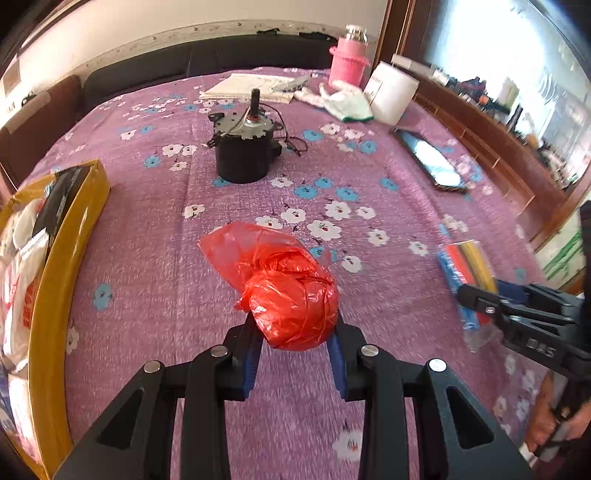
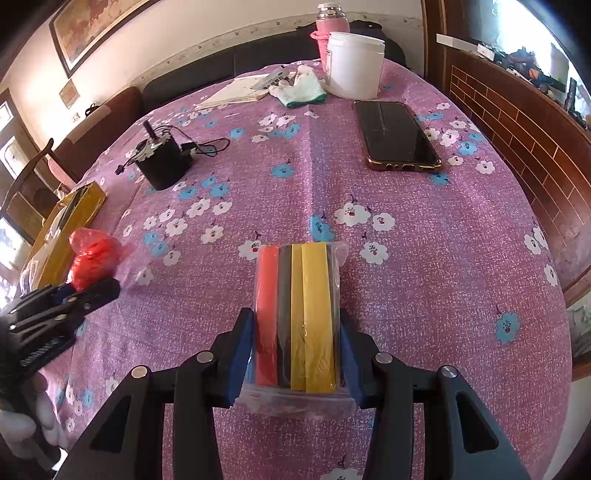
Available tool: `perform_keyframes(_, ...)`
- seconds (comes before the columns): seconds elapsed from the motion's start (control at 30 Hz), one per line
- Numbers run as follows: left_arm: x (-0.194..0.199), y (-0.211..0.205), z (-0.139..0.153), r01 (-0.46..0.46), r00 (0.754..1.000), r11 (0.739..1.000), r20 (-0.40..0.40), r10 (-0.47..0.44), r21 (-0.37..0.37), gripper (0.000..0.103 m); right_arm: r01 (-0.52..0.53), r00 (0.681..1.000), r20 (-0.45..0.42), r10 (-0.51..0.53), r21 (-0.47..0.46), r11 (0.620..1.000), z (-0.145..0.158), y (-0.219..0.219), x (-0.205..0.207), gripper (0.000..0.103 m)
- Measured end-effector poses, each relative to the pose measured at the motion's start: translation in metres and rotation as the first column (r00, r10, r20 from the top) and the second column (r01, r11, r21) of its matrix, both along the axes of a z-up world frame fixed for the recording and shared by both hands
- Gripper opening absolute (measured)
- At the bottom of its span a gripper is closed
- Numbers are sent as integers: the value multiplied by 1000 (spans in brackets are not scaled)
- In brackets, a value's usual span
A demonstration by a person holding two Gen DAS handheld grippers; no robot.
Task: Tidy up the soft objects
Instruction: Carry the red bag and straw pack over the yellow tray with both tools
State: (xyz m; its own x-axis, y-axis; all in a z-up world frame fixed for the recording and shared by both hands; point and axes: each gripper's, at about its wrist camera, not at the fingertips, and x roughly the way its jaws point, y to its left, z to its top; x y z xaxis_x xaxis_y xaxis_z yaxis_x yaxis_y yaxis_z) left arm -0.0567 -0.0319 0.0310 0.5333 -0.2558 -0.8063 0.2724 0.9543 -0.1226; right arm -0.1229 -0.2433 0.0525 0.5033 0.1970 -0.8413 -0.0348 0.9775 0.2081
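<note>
Red plastic bag (image 1: 291, 291), crumpled into a ball, sits between the blue pads (image 1: 334, 347) of the left hand-held gripper (image 1: 295, 332), which is clamped on it above the purple floral worktop (image 1: 221, 221). No earlier frame, so only the grip itself is readable.

Left wrist view only: yellow box (image 1: 59, 258) at the left edge, open, with white bags and a dark item inside; the contents can't be read from the right wrist view, which catches just the box's far corner (image 2: 79, 206).

Right wrist view only: phone (image 2: 399, 134) face-up and sharp, framed picture (image 2: 92, 26) on the wall; the pack's strip colours (red, black, yellow) read clearly.

Right hand-held gripper (image 2: 297, 339) is partly closed, both pads against the sides of the clear pack of coloured strips (image 2: 299, 317), holding it.

Both views: black motor (image 1: 243, 151) with wires mid-worktop, white glove (image 2: 301, 90), white tub (image 2: 354, 64), pink bottle (image 1: 349, 59) at the far end. Each gripper appears in the other's view, well apart.
</note>
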Motion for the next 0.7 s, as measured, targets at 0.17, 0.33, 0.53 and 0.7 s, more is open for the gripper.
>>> perform_keyframes(0.17,-18,18,7,3,1000,998,7,-2,-64,31,-3,1000,1,3,12,1000,1,2,-6,46)
perform_keyframes(0.33,-39,38,13,-30,999,996,17,32,-82,31,-13,1000,-1,13,22,1000,2,7,-10,46)
perform_keyframes(0.53,-61,69,24,-106,993,989,36,110,-100,31,-47,999,9,47,23,999,8,26,-17,46)
perform_keyframes(0.7,-79,95,34,-145,986,980,58,154,-136,31,-83,996,26,83,13,996,18,46,-24,46)
